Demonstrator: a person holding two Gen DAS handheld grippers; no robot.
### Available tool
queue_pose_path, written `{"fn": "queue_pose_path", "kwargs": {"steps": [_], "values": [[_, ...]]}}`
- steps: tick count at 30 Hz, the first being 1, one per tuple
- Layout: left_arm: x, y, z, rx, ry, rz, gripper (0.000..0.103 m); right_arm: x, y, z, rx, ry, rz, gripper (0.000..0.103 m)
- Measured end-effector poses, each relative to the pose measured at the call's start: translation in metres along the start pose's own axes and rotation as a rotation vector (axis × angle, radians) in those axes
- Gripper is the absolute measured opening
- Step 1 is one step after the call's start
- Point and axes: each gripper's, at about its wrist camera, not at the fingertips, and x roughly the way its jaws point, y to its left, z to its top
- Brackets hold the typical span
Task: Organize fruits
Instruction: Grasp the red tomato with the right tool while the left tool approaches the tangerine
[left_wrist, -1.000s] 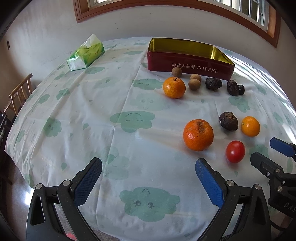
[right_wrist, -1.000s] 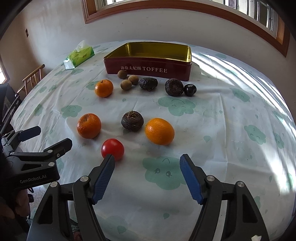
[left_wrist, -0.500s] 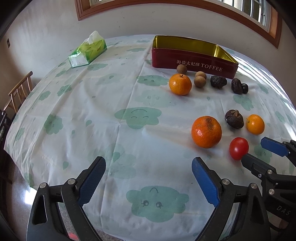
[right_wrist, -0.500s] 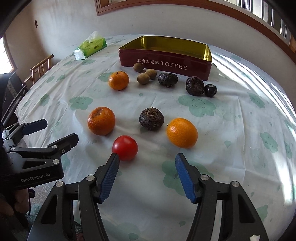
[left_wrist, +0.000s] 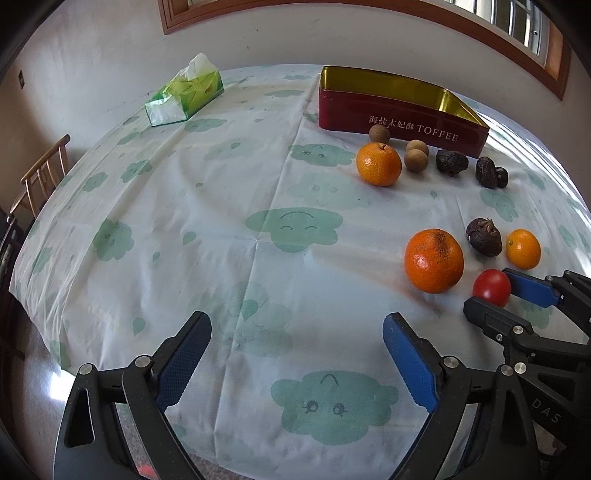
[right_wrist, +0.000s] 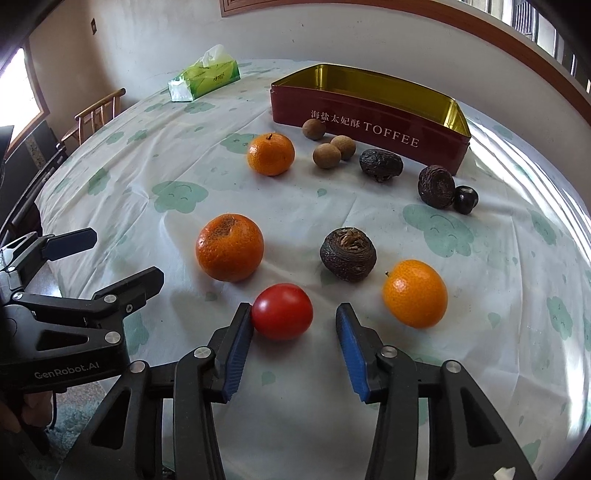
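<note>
Right gripper (right_wrist: 291, 328) half spread, jaws just closing around the red tomato (right_wrist: 282, 311); left pad touching it, right pad apart, not yet pinched. Left gripper (left_wrist: 295, 350) spread wide over bare tablecloth (left_wrist: 207, 236), holding nothing. Counted on the cloth: one tomato, three oranges, nearest the big one (right_wrist: 229, 247); three small brown round fruits (right_wrist: 326, 156); three dark wrinkled fruits (right_wrist: 348, 254); one small black fruit (right_wrist: 466, 199). Behind them, an empty red toffee tin (right_wrist: 369, 125); farther left, a green tissue pack (right_wrist: 205, 79). Nothing blocking the tomato.
</note>
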Motion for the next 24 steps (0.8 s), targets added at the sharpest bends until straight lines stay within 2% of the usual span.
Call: {"fn": "queue_pose_path", "kwargs": {"steps": [4,6,18,19,24], "values": [[0.0,-0.002,0.0,0.008,-0.004,-0.006,0.094,0.0,0.0,-0.001,-0.005,-0.002,-0.003,0.04],[0.0,-0.005,0.0,0.017,-0.005,-0.009,0.094,-0.001,0.0,-0.001,-0.011,-0.002,-0.01,0.035],[-0.002,-0.018,0.0,0.05,-0.008,-0.022,0.094,-0.011,-0.004,-0.017,-0.023,-0.021,-0.008,0.034],[-0.002,-0.019,0.0,0.052,-0.008,-0.022,0.094,-0.011,-0.004,-0.018,-0.017,-0.022,-0.009,0.029],[-0.003,-0.023,-0.001,0.06,-0.011,-0.037,0.094,-0.015,-0.013,-0.023,0.014,-0.02,-0.013,0.028]]}}
